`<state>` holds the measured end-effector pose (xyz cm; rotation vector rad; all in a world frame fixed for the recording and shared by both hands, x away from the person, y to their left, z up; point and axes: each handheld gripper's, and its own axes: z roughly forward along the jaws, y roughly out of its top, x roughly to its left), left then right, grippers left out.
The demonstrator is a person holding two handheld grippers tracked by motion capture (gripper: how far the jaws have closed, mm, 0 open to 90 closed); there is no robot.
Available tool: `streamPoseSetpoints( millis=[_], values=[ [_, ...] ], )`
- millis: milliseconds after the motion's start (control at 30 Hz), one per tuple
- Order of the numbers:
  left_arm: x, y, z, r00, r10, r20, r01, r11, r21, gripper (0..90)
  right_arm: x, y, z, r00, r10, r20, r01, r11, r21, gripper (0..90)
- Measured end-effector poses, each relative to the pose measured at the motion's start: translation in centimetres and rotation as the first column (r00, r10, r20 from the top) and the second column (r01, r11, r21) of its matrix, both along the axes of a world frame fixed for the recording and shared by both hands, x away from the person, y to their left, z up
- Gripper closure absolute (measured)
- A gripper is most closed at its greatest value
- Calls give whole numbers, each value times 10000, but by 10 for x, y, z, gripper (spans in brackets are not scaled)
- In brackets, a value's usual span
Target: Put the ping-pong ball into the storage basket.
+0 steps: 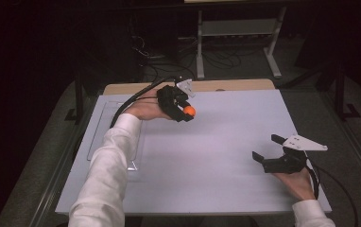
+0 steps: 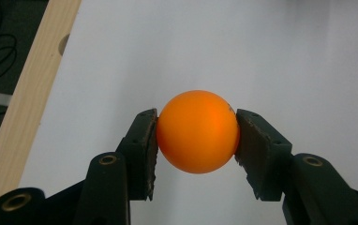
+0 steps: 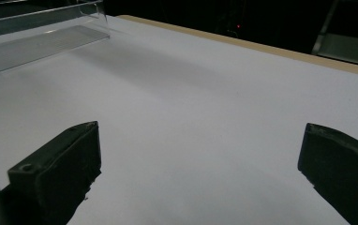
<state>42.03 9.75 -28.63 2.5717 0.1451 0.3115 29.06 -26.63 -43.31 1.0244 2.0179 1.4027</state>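
Orange ball (image 2: 197, 131): held between the two jaws of the left gripper (image 2: 197, 140), one pad pressed against each side at about its widest part. The ball is round, evenly orange and unmarked apart from a small dark speck near its upper right edge. In the high view the ball (image 1: 189, 111) sits at the tip of the left gripper (image 1: 184, 111), over the far left part of the white counter (image 1: 226, 156), near the wooden strip (image 1: 244, 85) along the far edge. Whether it is clear of the surface cannot be told from these views.

Left gripper: jaws closed on the ball, no gap at either pad. The hand and white sleeve (image 1: 107, 170) reach in from the lower left.

Right gripper (image 1: 267, 149): near the right front of the counter, well apart from the ball. Its jaws stand wide apart with nothing between them; the right gripper view confirms bare white surface between the pads (image 3: 69, 159).

A clear plastic tray (image 3: 41, 37) lies on the counter's left side.
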Motion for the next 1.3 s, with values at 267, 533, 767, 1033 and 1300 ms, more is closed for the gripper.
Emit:
streamPoseSetpoints(
  millis=[267, 533, 767, 1033, 1300],
  values=[
    [-4, 12, 7, 9996, 235, 131, -234, 9997, -85, 508, 0, -1, 0, 10000, -39, -1, 39, 10000, 22, 0],
    [-8, 27, 12, 9987, 475, 207, -475, 9989, -21, 507, 0, 0, 0, 10000, -36, 11, 36, 10000, -7, 0],
    [-10, 37, 10, 9973, 707, 178, -708, 9975, 64, 507, 0, 0, 0, 10000, -47, 2, 47, 10000, 16, 0],
    [-13, 49, 12, 9948, 975, 286, -980, 9950, 172, 507, 0, 0, 0, 10000, -46, 26, 46, 10000, -21, 0],
    [-16, 61, 12, 9926, 1172, 328, -1177, 9929, 151, 507, 0, 0, 0, 10000, -61, 9, 61, 10000, -40, 0]
  ],
)
